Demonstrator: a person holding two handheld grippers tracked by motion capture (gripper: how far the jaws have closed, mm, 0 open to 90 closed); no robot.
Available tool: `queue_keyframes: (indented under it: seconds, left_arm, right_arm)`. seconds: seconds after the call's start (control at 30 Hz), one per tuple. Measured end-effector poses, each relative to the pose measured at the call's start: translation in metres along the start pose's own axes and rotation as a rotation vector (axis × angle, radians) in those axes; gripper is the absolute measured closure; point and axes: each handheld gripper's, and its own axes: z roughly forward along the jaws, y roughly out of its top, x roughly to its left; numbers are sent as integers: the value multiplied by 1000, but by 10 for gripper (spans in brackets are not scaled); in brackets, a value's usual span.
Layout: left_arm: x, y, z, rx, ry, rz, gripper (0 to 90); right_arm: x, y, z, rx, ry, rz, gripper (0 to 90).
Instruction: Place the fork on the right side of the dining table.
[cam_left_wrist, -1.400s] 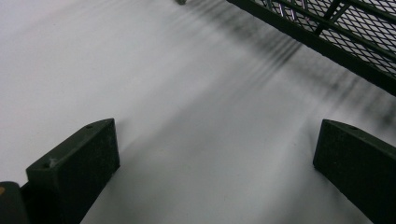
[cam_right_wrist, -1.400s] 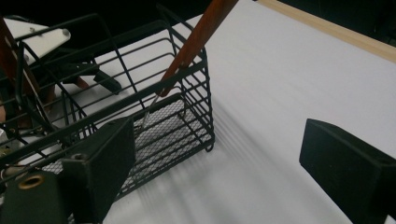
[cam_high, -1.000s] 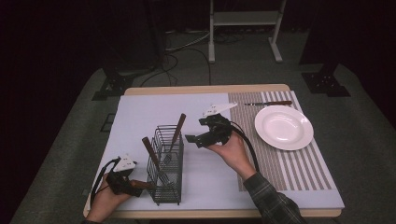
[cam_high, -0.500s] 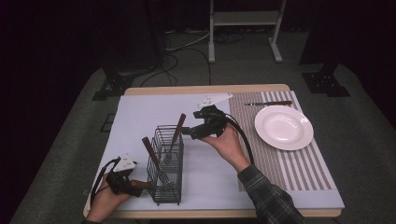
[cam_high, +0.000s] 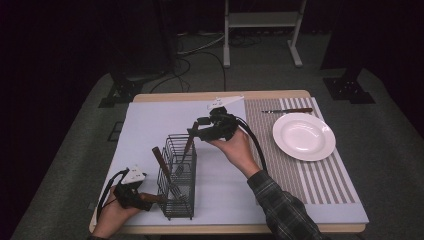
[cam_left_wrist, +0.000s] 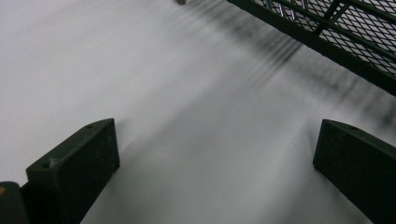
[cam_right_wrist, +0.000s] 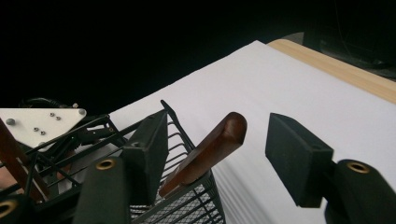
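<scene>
Step in hand, as I read it: pulling cutlery out of the wire caddy (cam_high: 177, 175). Right tongs (cam_right_wrist: 219, 154) are lined up on the wooden handle (cam_right_wrist: 205, 154) that leans up out of the caddy's far end. Jaws apart, handle between them, nearer the left jaw; can't tell if it touches. No grip yet.

Next move: close on the handle just below its rounded tip, then lift along the handle's slant so the working end clears the wire rim without snagging or tipping the caddy.

Left tongs (cam_high: 131, 192) sit low on the desk (cam_high: 150, 120) at the caddy's near end, jaws apart, nothing between them, caddy wall just ahead and to one side. Probably there to steady it; not touching as far as I can see.

A second handle (cam_high: 160, 157) leans out of the caddy beyond the left tongs. Plate (cam_high: 303, 136) and a knife (cam_high: 287, 110) lie well off behind the right tongs, on the striped mat (cam_high: 320, 185).
</scene>
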Motion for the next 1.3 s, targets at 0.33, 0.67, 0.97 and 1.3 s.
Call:
queue_keyframes:
  seconds: [0.33,0.67,0.97,1.3]
  left_arm:
    - [0,0,0,0,0,0,0]
    - [0,0,0,0,0,0,0]
    - [0,0,0,0,0,0,0]
    - [0,0,0,3,0,2,0]
  right_arm:
    - [-3,-1,4,8,23,18,576]
    - [-2,0,0,-6,58,25,699]
    - [3,2,-10,-8,140,18,747]
    - [19,4,-22,-23,213,-36,796]
